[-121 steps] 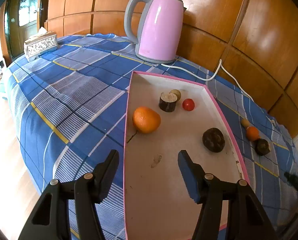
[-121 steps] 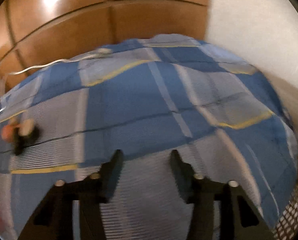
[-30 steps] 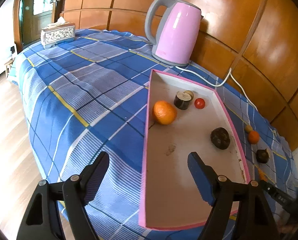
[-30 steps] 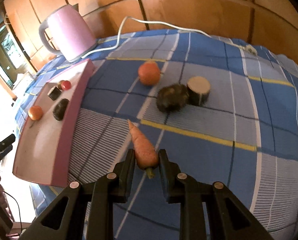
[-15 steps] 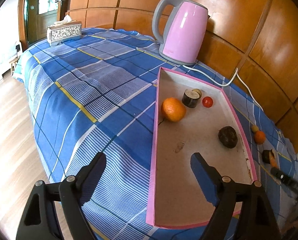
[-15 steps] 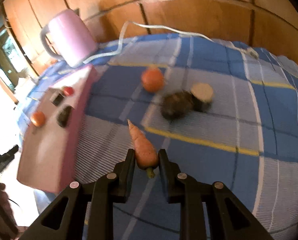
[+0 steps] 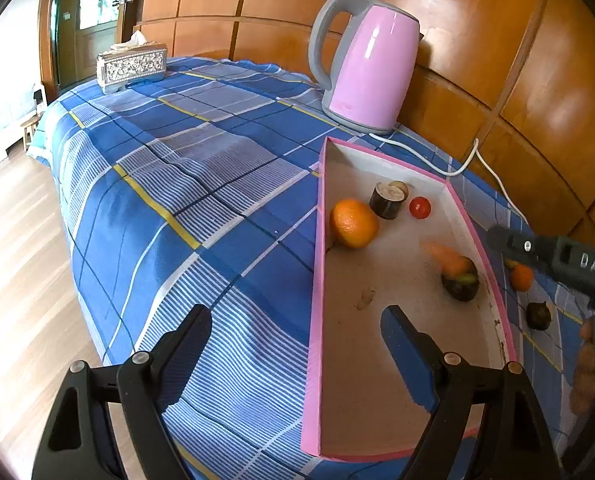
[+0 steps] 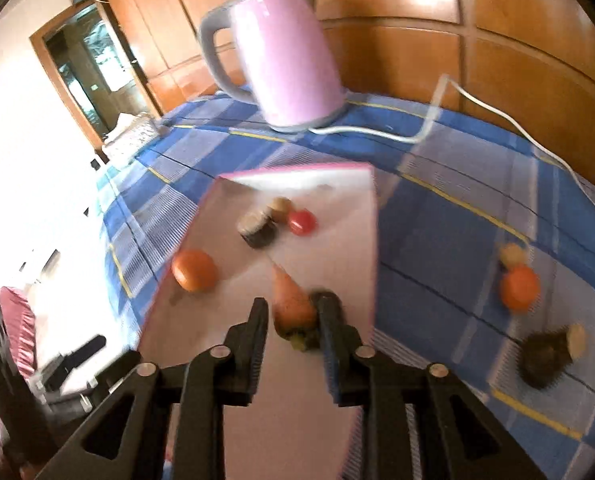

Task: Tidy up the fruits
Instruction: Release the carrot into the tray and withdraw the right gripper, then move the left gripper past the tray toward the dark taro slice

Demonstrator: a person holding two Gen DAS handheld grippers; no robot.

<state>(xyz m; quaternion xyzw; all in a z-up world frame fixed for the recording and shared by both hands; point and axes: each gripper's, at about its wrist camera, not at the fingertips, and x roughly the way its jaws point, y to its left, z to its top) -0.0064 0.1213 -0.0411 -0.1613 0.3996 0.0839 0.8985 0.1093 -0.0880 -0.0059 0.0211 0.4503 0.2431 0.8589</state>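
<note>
Carrot released over the tray
The right hand-held gripper (image 8: 289,312) was opening around the carrot (image 8: 291,300) above the pink tray (image 8: 371,240); the left hand-held gripper (image 7: 295,334) stayed wide, empty

Glossy pink kettle (image 7: 371,68), woven checked cloth (image 7: 185,184), polished wood panelling (image 7: 497,32)

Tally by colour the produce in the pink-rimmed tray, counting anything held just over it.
Pink-rimmed tray:
Orange: 2 (round orange fruit; tapered carrot, between the opening jaws of the right tool)
Dark: 2 (cut cylinder with a pale face; round dark fruit)
Red: 1 (small red tomato)
Tan: 1 (small brownish round piece)
Total: 6
</note>
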